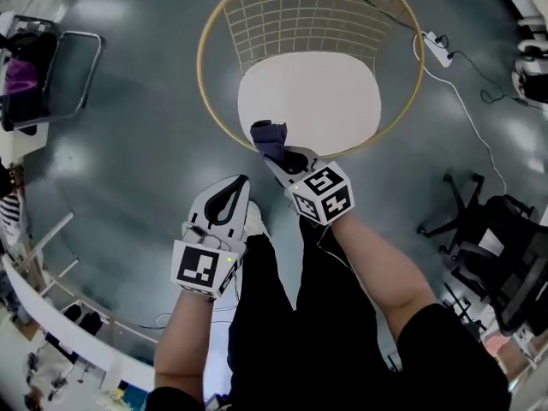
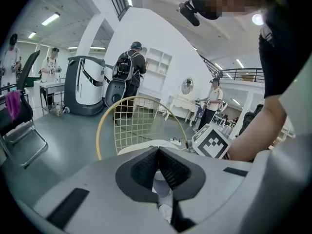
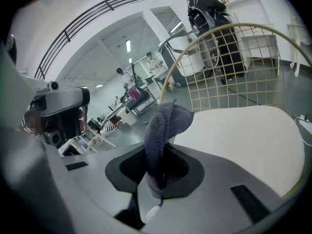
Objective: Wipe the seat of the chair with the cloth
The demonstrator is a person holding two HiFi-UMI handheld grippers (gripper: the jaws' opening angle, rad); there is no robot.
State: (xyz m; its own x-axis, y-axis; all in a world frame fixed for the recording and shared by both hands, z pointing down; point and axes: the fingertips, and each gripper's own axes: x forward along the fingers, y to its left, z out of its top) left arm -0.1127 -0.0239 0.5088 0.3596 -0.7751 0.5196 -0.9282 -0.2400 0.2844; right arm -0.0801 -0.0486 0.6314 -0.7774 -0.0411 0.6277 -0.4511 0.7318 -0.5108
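At the upper left of the head view a folding chair (image 1: pixel 73 67) with a purple item on it is seen on the grey floor (image 1: pixel 145 144). Lower down, left of centre, the left gripper (image 1: pixel 235 191) is held above the floor, short of the chair and apart from it. In the left gripper view its jaws are pressed together with nothing between them. At the top centre the chair (image 1: pixel 308 11) is seen from above, with a gold wire back and a round gold rim. Its white seat (image 1: pixel 317 101) lies in the middle of that rim. At the lower left edge of the seat, by the front rim, a dark blue cloth (image 1: pixel 271 137) is bunched up. It is clamped in the right gripper (image 1: pixel 278 159), which reaches in from the lower centre of the frame. In the right gripper view the jaws are closed on the cloth, which stands up out of them in a folded loop, with the seat just beyond it at the right. Whether the cloth touches the seat cannot be told. At the upper right a white power strip (image 1: pixel 437 48) with its cable lies on the floor, and a black office chair (image 1: pixel 505 247) stands at the right edge.
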